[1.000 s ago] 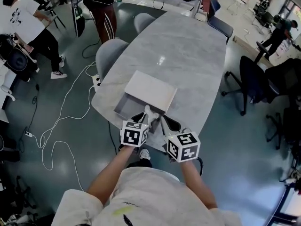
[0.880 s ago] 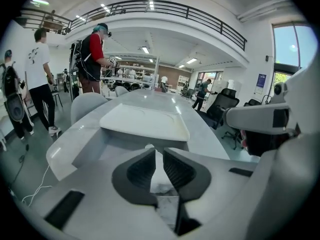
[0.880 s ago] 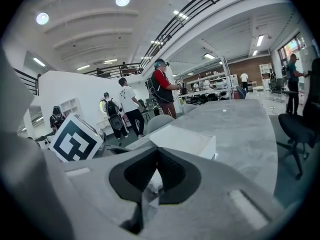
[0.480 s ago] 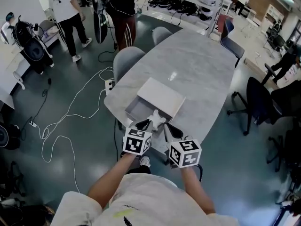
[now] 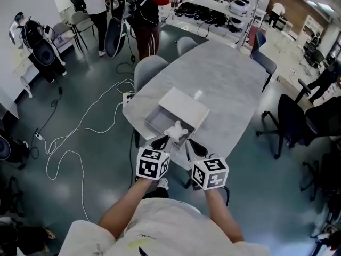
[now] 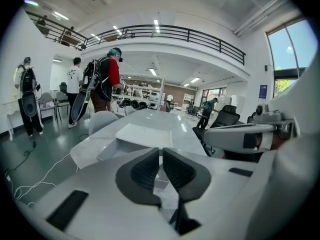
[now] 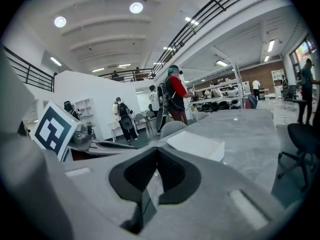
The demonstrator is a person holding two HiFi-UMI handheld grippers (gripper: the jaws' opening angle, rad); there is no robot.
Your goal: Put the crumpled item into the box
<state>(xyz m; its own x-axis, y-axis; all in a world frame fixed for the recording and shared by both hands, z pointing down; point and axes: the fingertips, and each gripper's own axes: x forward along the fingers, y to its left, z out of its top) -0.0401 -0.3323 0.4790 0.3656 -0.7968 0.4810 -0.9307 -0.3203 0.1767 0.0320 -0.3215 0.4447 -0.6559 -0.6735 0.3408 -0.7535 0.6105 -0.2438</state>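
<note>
A white box [image 5: 184, 106] lies on the grey marble table [image 5: 224, 73], its open tray [image 5: 157, 122] toward me and its lid over the far half. A white crumpled item [image 5: 176, 129] hangs at the tray's near right edge, with my left gripper [image 5: 161, 141] shut on it. In the left gripper view the jaws [image 6: 160, 159] press on a white sliver, and more of the item [image 6: 161, 186] shows below them, with the box [image 6: 142, 134] ahead. My right gripper [image 5: 192, 144] is beside the left one, shut and holding nothing [image 7: 156, 159]. The box [image 7: 197, 145] lies ahead of it.
Grey chairs [image 5: 149, 68] stand at the table's left side and a dark office chair [image 5: 290, 116] at its right. White cables [image 5: 80, 137] trail over the floor to the left. People [image 5: 144, 9] stand at the far left, beyond the table.
Both grippers have moved forward to the box. The crumpled item, held in the left gripper throughout, now hangs over the tray's near edge. The right gripper stays shut.
</note>
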